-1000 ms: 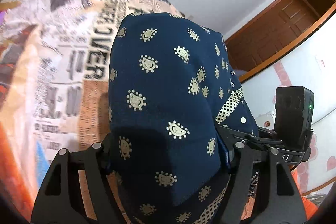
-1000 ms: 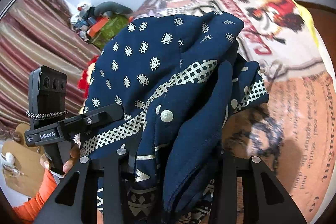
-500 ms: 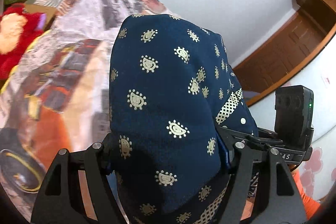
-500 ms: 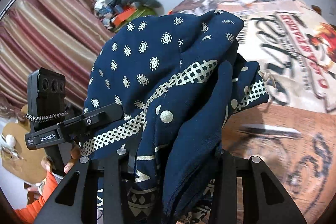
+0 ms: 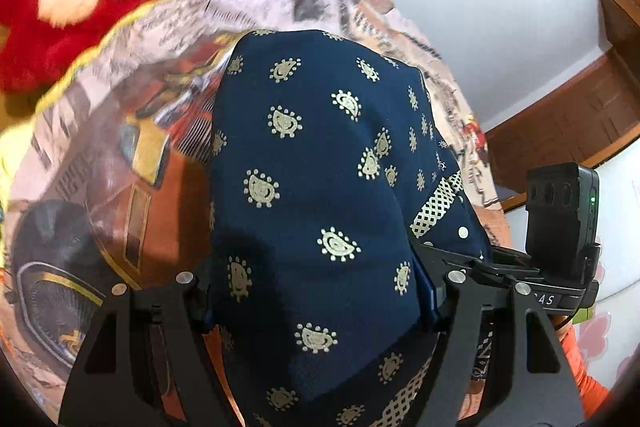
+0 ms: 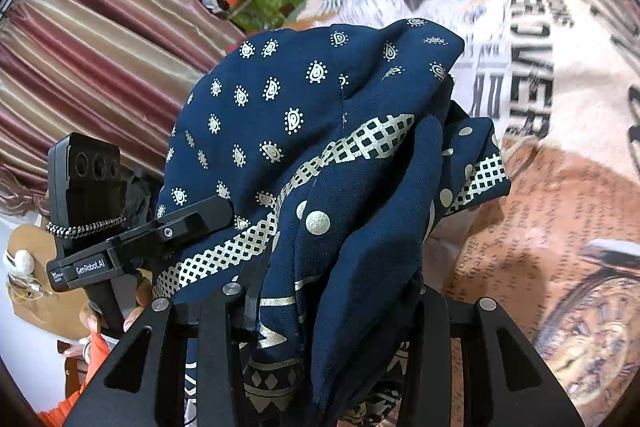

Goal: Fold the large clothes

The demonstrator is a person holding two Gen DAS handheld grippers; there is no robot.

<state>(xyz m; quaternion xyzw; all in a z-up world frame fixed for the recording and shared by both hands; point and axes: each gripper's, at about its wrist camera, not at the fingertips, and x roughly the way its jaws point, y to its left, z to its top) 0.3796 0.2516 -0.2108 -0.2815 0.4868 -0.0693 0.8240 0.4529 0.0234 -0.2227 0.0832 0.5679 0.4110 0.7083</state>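
Fingers of our left gripper (image 5: 320, 291) are clenched on a thick bundle of the navy paisley-print garment (image 5: 320, 187), which bulges up between them and hides their tips. Our right gripper (image 6: 332, 291) likewise clamps a bunched fold of the same garment (image 6: 320, 131), its cream lattice border and dotted trim draped over the fingers. We hold the cloth up above the bed, off the newspaper-print bedspread (image 6: 560, 187) that fills the view behind it. A red plush toy (image 5: 60, 19) lies at the bedspread's far left edge. Striped curtains (image 6: 100, 47) hang beyond the left gripper, whose handle an orange-sleeved hand (image 6: 136, 307) holds.
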